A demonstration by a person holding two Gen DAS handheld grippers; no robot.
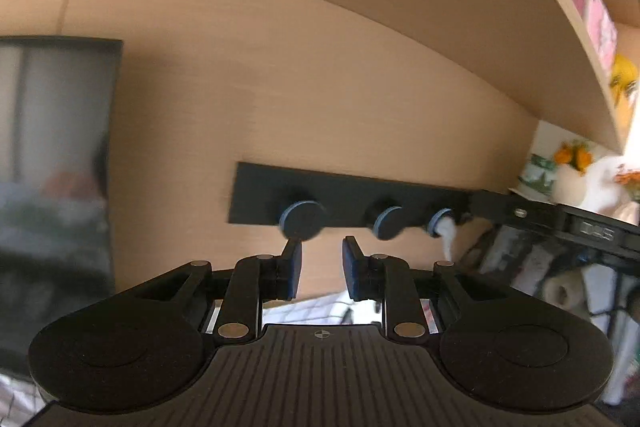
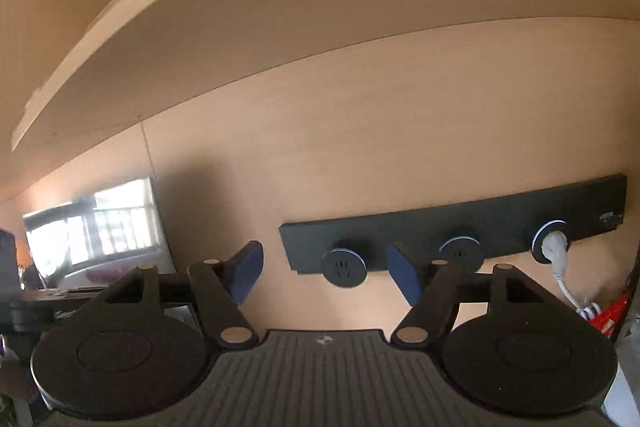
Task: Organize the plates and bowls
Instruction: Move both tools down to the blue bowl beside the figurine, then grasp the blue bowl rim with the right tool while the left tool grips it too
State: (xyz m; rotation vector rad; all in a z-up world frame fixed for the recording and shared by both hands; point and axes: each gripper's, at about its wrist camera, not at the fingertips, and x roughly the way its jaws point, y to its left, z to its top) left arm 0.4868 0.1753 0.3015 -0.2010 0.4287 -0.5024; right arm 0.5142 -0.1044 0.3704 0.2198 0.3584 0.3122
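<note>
Both grippers were up by the wall, holding nothing.

Left wrist view: the left gripper had a narrow gap and faced the long black socket strip; no plates or bowls showed.
Right wrist view: the right gripper was wide, under the tan wooden shelf. No dishes there either. Next, I think, both must tip down and find a dish.

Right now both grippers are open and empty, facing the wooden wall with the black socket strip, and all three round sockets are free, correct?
Not quite: the right wrist view shows a white plug in the rightmost round socket of the black socket strip. Otherwise correct: left gripper and right gripper are open and empty, facing the wooden wall.
</note>
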